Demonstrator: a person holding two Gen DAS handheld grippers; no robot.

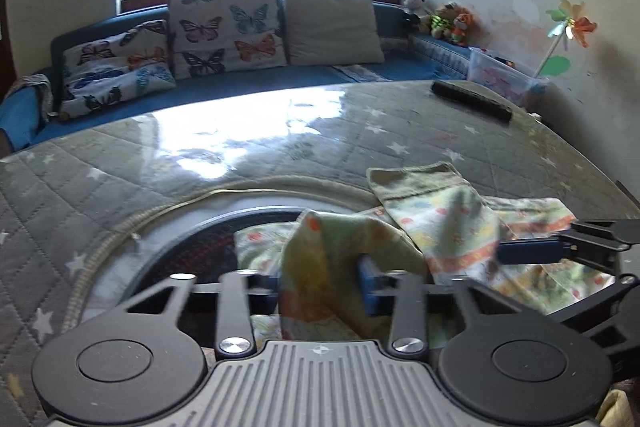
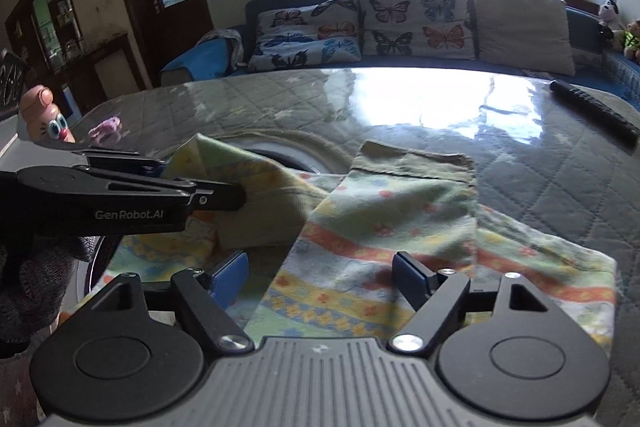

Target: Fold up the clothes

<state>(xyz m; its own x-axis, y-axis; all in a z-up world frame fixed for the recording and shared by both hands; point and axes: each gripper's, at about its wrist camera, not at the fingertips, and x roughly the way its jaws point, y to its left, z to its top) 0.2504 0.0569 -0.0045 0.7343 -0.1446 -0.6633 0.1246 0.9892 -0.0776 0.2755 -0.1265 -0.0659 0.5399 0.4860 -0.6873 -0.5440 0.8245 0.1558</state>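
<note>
Your left tool (image 1: 320, 283) is clenched on a bunched fold of the printed garment (image 2: 360, 267), holding that part up off the bench (image 2: 560, 163) while the rest lies spread on the quilted cover, one green-cuffed end (image 2: 416, 163) pointing toward the sofa. By the look of it, a fold is in hand. To do it well, carry the gripped edge across in a low, steady arc so the cloth drapes flat rather than twisting, and line it up with the opposite edge before letting go.

Your right tool (image 2: 320, 279) is released, jaws wide apart, hovering just over the flat striped portion; whether its fingers touch the fabric is unclear. Use it to pin or smooth that flat part, keeping clear of the remote (image 2: 592, 111).
</note>
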